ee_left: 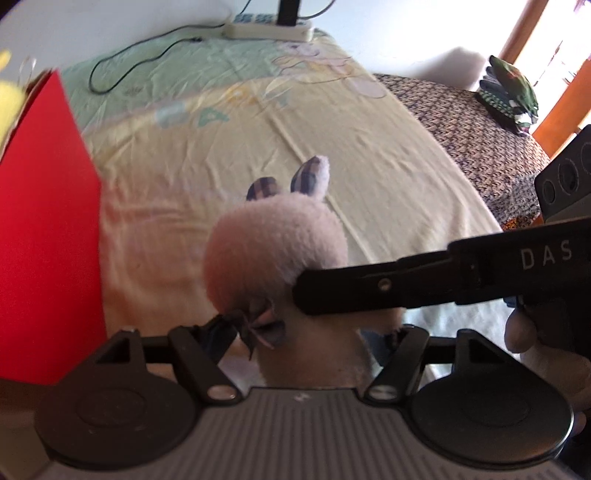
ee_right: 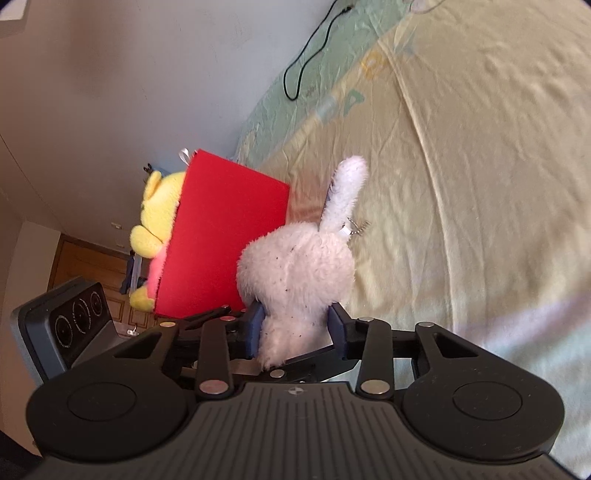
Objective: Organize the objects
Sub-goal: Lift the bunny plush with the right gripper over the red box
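Observation:
A white plush rabbit [ee_left: 273, 240] with plaid-lined ears and a dark bow is held above the yellow bedsheet [ee_left: 229, 147]. My left gripper [ee_left: 310, 343] is shut on its body. My right gripper [ee_right: 297, 328] is also shut on the rabbit [ee_right: 295, 269], its blue pads pressing both sides of the body. The right gripper's black finger [ee_left: 388, 288] crosses the left wrist view from the right, against the rabbit's neck. A red box [ee_right: 221, 243] stands to the left, with a yellow plush toy [ee_right: 155, 221] in it.
The red box [ee_left: 40, 240] fills the left edge of the left wrist view. A black cable [ee_left: 140, 59] and a white power strip [ee_left: 266, 29] lie at the far end of the bed. A patterned blanket [ee_left: 472, 140] and folded clothes [ee_left: 509, 92] lie at the right.

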A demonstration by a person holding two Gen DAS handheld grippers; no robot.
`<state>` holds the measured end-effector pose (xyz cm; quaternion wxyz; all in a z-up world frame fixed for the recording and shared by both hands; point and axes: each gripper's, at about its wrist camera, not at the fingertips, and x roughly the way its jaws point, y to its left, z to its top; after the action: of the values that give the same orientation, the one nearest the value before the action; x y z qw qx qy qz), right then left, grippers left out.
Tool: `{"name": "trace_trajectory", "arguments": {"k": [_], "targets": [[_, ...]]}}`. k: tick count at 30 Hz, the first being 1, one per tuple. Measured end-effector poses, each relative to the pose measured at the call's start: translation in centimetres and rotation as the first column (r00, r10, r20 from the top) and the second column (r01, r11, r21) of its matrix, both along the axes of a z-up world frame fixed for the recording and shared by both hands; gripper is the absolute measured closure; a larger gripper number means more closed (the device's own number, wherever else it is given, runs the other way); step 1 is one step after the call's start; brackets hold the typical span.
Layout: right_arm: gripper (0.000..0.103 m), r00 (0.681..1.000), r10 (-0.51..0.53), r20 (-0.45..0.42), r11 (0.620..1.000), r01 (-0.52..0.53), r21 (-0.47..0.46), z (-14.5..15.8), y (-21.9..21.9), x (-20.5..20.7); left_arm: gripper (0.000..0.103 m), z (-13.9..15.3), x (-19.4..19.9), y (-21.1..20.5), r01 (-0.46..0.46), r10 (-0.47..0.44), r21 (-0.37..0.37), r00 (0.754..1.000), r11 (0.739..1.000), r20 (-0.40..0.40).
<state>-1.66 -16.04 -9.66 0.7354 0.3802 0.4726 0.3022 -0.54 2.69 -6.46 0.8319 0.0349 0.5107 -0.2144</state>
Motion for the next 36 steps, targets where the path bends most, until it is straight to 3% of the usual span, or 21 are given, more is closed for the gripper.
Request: {"name": "trace_trajectory", "arguments": {"k": [7, 19, 30, 36], "targets": [[0.063, 0.997, -0.032, 0.076, 0.999, 0.034, -0.03, 2.2, -0.7, -1.5, 0.032, 1.7, -0.8, -0.9, 0.028, -0.028, -0.006, 0.998, 1.0, 0.054], [0.063, 0.969, -0.021, 0.246, 1.0, 0.025, -0.014, 6.2, 0.5, -2.7, 0.032, 6.0, -3.0, 0.2, -0.035, 0.041, -0.036, 0.983, 0.999, 0.18], [0.063, 0.922, -0.018, 0.387, 1.0, 0.024, -0.01, 10.3, 4.3, -2.9, 0.032, 10.1, -4.4, 4.3, -0.051, 0.07, -0.07, 0.949, 0.996, 0.307], [0.063, 0.899, -0.035, 0.437, 0.999, 0.04, -0.002, 12.2, 8.8, -2.5, 0.032, 12.4, -4.6, 9.6, -0.043, 0.071, -0.087, 0.932, 0.995, 0.354]]}}
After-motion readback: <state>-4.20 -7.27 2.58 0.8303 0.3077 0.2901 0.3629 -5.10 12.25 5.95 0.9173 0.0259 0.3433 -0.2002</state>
